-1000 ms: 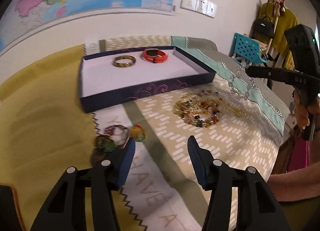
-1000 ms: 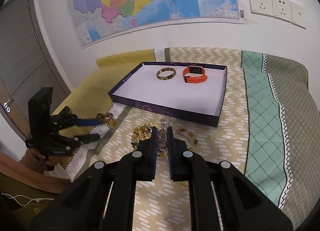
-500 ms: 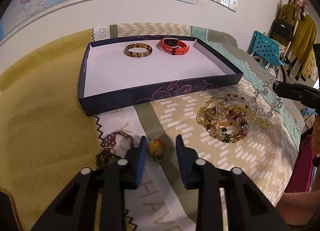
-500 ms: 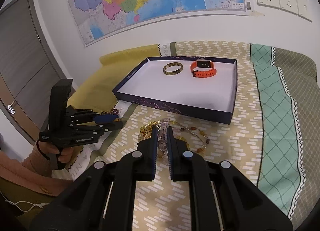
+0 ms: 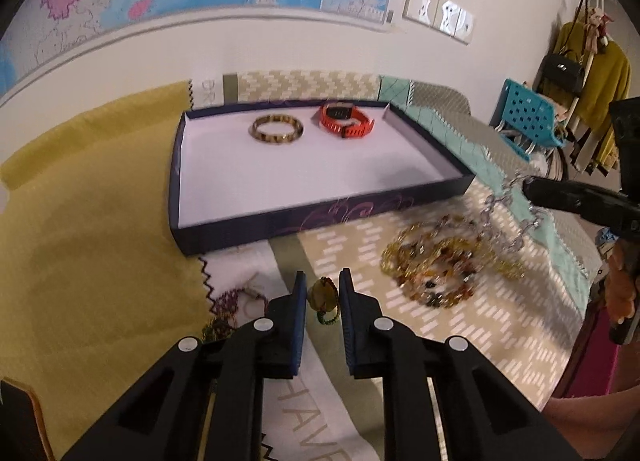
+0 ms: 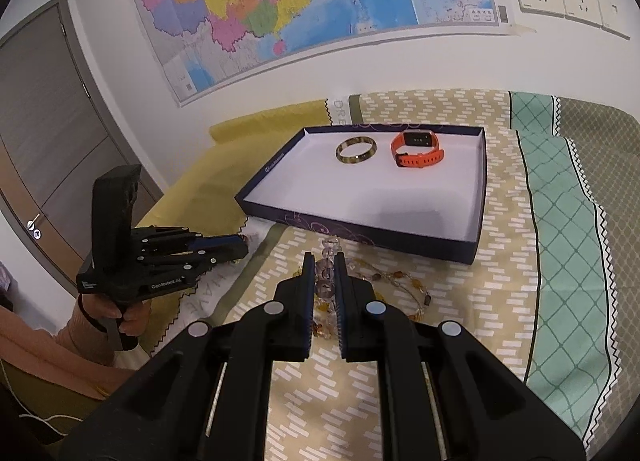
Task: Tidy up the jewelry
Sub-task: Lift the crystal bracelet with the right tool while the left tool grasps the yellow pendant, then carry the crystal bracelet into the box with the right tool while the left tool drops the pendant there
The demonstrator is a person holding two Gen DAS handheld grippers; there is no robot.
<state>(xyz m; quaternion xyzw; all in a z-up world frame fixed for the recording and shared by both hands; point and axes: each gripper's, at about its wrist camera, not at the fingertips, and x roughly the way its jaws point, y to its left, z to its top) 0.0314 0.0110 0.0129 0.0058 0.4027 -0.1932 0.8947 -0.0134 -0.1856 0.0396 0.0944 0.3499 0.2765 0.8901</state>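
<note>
Bedspread (image 6: 520, 261); crystal bracelet (image 6: 326, 273) inside right gripper (image 6: 322, 261).

L gripper (image 5: 322, 293) nearly closed — R gripper (image 6: 323, 273) clamped.

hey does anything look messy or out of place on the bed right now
Yes. The amber bead necklaces lie in a tangled heap on the bedspread, outside the navy box, where only the tortoiseshell bangle and orange watch sit neatly. A clear crystal strand hangs from the right gripper.
</note>
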